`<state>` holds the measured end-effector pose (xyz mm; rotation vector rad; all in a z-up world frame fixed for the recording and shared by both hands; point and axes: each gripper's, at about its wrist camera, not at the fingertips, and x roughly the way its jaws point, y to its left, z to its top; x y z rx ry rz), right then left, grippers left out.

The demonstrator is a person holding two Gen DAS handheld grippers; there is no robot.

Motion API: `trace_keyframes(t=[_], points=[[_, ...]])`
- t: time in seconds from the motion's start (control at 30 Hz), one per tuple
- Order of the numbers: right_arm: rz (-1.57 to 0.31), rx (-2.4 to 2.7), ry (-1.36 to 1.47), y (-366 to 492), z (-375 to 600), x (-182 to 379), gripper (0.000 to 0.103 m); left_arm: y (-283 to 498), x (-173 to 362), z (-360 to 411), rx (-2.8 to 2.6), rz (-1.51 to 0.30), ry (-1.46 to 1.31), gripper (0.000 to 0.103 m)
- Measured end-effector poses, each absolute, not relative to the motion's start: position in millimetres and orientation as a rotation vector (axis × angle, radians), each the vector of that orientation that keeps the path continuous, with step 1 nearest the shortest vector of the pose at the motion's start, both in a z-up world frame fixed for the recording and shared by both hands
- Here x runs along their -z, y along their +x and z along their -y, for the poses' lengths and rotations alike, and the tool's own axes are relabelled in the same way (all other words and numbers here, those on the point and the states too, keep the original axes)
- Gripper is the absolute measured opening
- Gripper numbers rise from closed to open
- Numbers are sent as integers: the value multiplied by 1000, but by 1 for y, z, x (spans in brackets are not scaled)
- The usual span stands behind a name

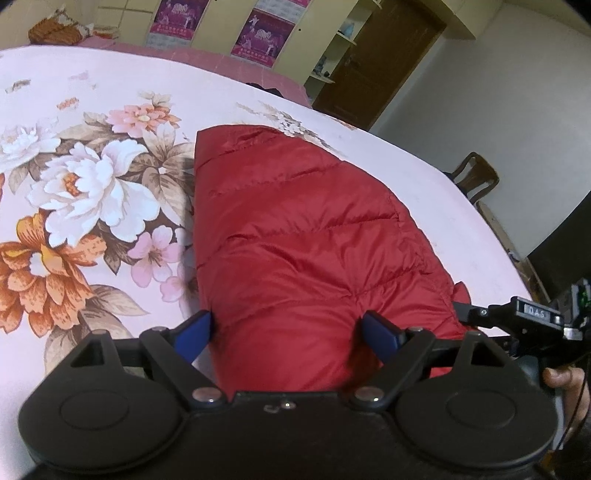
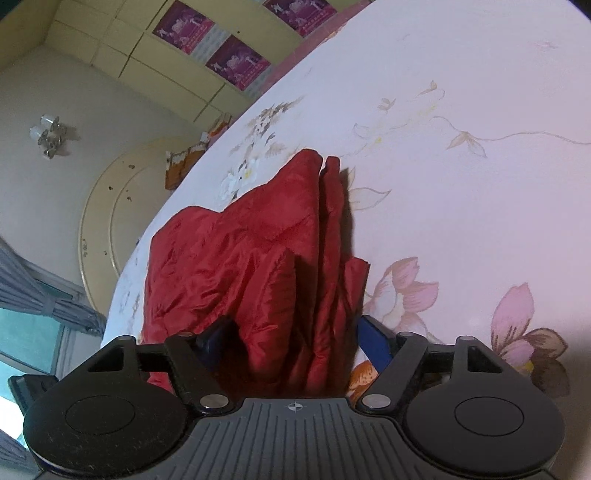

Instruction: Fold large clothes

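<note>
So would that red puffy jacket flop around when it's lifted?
Probably: the red jacket is quilted and puffy, so likely light and floppy. Its shiny fabric may slip. Its stacked folds could spill open on the floral bedspread.

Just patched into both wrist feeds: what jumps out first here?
A red quilted jacket lies folded on the flowered pink bedspread, filling the middle of both views. It bulges up between the blue pads of the left gripper, and its stacked folds stand between those of the right gripper. Purple posters hang on the far wall.
</note>
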<state>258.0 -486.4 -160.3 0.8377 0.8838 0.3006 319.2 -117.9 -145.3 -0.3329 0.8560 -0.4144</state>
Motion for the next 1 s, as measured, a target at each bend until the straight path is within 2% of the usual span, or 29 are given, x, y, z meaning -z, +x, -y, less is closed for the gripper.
trace_keyframes(t=[0.1,0.37,0.47,1.0], points=[[-901,-312,858,256,491,162,67,318,143,114,434,-844,-351,84],[-891,-308,834,261,480,160,67,323,146,118,458,-852,-355,83],[-892,-318,828,258,479,158,52,321,144,117,477,-838,-350,84],[-875,-262,799,249,480,158,49,330,159,114,460,-903,-370,83]])
